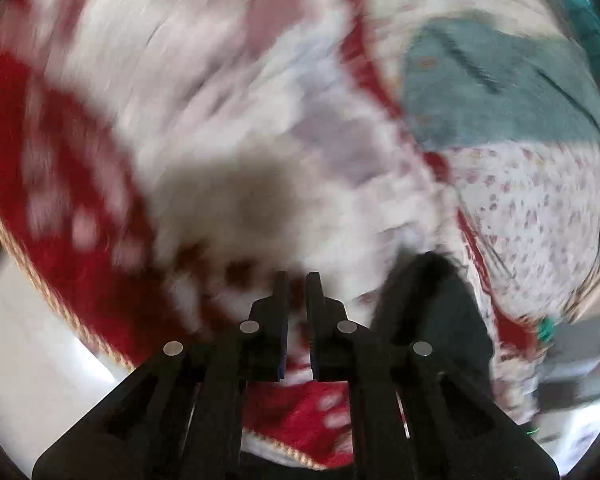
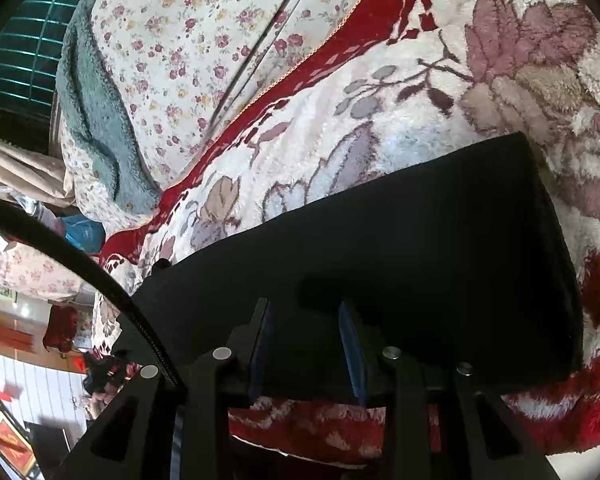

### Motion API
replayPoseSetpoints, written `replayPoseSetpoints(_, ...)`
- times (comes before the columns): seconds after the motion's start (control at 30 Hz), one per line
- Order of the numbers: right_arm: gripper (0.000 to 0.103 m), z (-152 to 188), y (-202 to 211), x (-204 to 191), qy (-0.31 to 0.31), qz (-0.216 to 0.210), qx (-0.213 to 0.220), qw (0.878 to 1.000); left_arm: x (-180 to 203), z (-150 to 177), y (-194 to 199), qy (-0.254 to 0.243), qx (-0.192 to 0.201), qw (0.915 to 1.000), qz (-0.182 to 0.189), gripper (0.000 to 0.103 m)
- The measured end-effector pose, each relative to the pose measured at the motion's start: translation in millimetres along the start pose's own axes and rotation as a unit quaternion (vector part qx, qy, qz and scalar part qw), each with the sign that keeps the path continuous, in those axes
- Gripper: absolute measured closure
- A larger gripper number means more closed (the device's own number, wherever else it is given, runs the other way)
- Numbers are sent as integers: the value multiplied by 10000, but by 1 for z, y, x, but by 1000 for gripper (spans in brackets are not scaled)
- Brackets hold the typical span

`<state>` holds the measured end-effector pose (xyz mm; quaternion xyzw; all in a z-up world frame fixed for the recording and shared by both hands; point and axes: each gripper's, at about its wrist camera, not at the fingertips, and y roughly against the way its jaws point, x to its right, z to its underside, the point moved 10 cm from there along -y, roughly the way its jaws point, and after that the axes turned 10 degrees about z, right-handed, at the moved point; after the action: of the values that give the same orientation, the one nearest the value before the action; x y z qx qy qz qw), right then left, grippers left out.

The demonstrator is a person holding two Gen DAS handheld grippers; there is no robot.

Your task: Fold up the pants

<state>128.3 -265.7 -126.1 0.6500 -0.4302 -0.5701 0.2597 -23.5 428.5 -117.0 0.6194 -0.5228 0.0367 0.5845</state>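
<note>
Lying folded on the blanket (image 2: 440, 92), the pants (image 2: 400, 264) form a black rectangular stack, seen sharp in the right wrist view. Right gripper (image 2: 306, 316) hangs over the stack's near edge, jaws partly apart, pads on nothing I can see. Left gripper (image 1: 297, 284) is closed down to a thin gap with nothing between the jaws, over bare blanket, pants (image 1: 432, 320) just to its right; that view is motion-blurred.
</note>
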Motion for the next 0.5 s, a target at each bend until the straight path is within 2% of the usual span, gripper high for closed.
replayPoseSetpoints(0.07, 70, -1, -2, -1, -1, 33, -9, 10000, 62, 7, -7, -428, -163, 9966, 685, 98)
replayPoseSetpoints(0.1, 70, -1, -3, -1, 13, 57, -13, 10000, 93, 14, -15, -663, -307, 9932, 903, 98)
replayPoseSetpoints(0.17, 70, -1, -3, -2, 49, 102, -9, 9999, 161, 41, -40, -1447, -647, 9820, 1031, 92)
replayPoseSetpoints(0.2, 70, -1, -3, -2, 66, 118, 1, 9999, 180, 50, -51, -1782, -770, 9764, 948, 83)
replayPoseSetpoints(0.23, 70, -1, -3, -2, 83, 120, 9, 9999, 198, 65, -67, -2223, -917, 9679, 730, 79)
replayPoseSetpoints(0.27, 70, -1, -3, -3, 82, 113, 11, 9999, 210, 80, -85, -2684, -1023, 9571, 389, 79)
replayPoseSetpoints(0.3, 70, -1, -3, -2, 71, 98, 9, 9999, 216, 95, -102, -3234, -1088, 9399, -127, 79)
replayPoseSetpoints(0.33, 70, -1, -3, -1, 46, 67, 6, 10000, 212, 111, -118, -3874, -1121, 9111, -849, 79)
replayPoseSetpoints(0.4, 70, -1, -1, 1, 3, 18, 9, 10000, 177, 135, -128, -4506, -1355, 8632, -1827, 78)
replayPoseSetpoints(0.43, 70, -1, 0, 1, -15, -19, 17, 10000, 166, 144, -125, -4562, -1341, 8599, -1858, 77)
replayPoseSetpoints(0.47, 70, -1, 1, 2, -27, -48, 24, 10000, 159, 146, -114, -4617, -1178, 8613, -1767, 77)
replayPoseSetpoints(0.5, 70, -1, 1, 2, -35, -71, 31, 10000, 151, 149, -106, -4616, -1175, 8613, -1771, 77)
